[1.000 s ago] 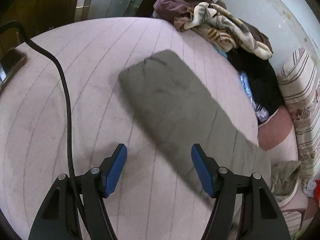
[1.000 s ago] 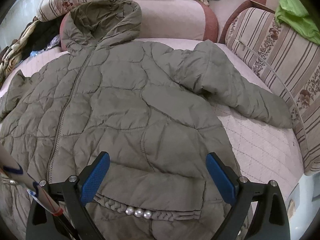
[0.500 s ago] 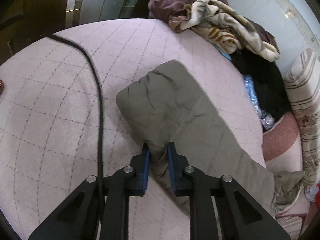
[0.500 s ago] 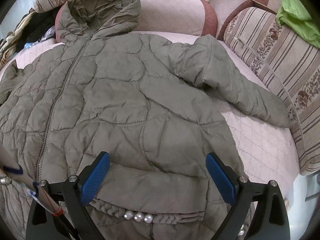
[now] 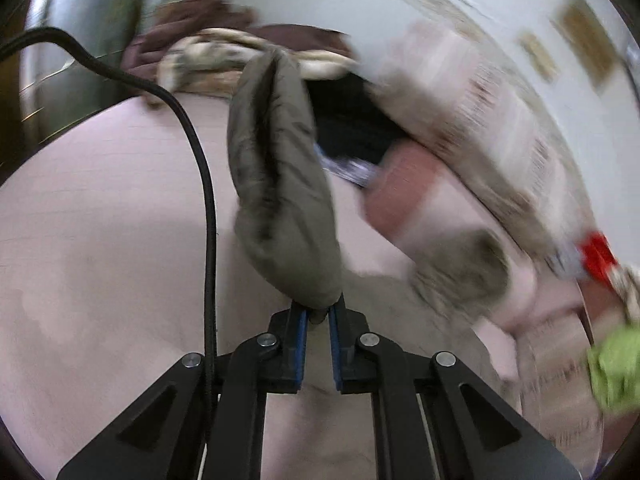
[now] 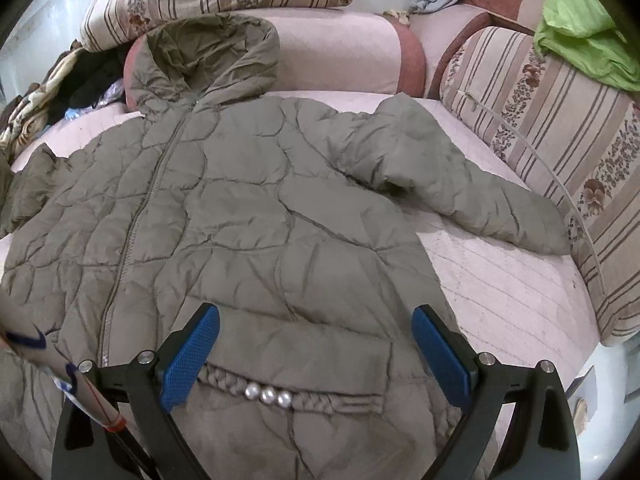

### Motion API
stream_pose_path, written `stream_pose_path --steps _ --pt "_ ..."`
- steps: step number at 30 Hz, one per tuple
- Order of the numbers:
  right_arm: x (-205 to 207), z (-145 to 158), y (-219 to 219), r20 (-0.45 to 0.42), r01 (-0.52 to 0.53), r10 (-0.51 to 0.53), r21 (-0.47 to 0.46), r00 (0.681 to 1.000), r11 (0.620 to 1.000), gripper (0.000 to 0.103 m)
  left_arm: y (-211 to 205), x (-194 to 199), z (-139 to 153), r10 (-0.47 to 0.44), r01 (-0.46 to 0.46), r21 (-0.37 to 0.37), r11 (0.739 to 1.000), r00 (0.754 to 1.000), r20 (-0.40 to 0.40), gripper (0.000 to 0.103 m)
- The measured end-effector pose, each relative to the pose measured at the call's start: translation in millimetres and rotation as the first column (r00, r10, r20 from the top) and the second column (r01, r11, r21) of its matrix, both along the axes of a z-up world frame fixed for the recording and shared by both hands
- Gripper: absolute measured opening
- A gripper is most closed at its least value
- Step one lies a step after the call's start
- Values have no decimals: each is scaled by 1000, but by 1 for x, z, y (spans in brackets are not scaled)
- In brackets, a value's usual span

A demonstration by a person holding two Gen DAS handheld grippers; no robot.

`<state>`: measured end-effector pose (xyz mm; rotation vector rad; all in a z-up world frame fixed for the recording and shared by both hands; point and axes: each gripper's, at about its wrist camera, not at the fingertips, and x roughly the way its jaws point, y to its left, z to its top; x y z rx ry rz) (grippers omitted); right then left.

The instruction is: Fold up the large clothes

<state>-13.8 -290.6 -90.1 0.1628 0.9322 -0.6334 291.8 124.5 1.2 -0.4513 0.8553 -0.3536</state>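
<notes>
In left view, left tool [image 5: 318, 316] clamps sleeve [image 5: 280, 184]; right view: jacket [image 6: 224, 216] flat.

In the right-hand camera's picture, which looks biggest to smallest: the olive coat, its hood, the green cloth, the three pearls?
1. Olive coat, filling most of the view.
2. Hood.
3. Green cloth, partly cut off at the edge and farther away, so its place against the hood is unsure.
4. Three pearls.

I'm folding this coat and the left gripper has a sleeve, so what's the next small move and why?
Probably carry the sleeve across onto the coat's front and lay it flat. The left gripper is shut on the sleeve, which is lifted off the bed, while the coat's body lies spread flat and the right gripper hangs open above the hem.
</notes>
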Motion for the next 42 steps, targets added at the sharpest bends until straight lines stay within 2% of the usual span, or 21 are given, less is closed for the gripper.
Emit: stream_pose_path --steps 4,9,12,14,16,18,19,22,27,30,32,35,39,42 --pt "-15 0 -3 10 10 -10 23 1000 1000 99 -65 -36 0 -155 155 -5 988 988 -2 9" --pt "-33 -3 -10 12 31 -31 42 999 999 99 -141 -63 -39 -287 289 16 957 955 -70 9" --pt "-38 -7 -14 2 39 -40 50 999 998 99 -174 -69 -71 -296 307 93 947 948 -121 10" --pt "-39 -8 -17 -1 44 -44 61 999 997 99 -189 -69 -93 -266 293 168 941 950 -166 16" --pt "-39 -8 -18 0 42 -42 66 999 997 99 -195 -69 -105 -253 293 206 934 947 -199 26" --pt "-38 -6 -17 8 30 -31 68 999 997 99 -193 -74 -108 -260 300 194 934 943 -206 32" --pt "-37 -5 -16 11 25 -26 69 1000 997 99 -190 -78 -105 -263 300 198 933 945 -193 39" --pt "-29 -4 -11 15 1 -2 87 1000 996 99 -177 -95 -88 -263 287 224 931 956 -131 50" --pt "-4 0 2 42 -67 60 183 997 981 99 -146 -111 -59 -212 216 309 926 976 -48 56" --pt "31 1 16 76 -132 114 297 991 946 99 -121 -114 -54 -159 151 361 920 987 -8 58" --pt "60 0 23 100 -174 148 347 984 922 99 -112 -110 -58 -125 115 392 913 992 2 58" --pt "111 -8 37 123 -223 190 386 974 895 99 -97 -101 -71 -81 77 397 914 997 -8 58" --pt "178 -30 45 119 -230 198 433 973 872 99 -81 -93 -87 -51 54 421 905 999 -19 58" --pt "219 -50 49 98 -214 191 525 977 824 99 -72 -85 -96 -33 43 429 902 999 -31 58"
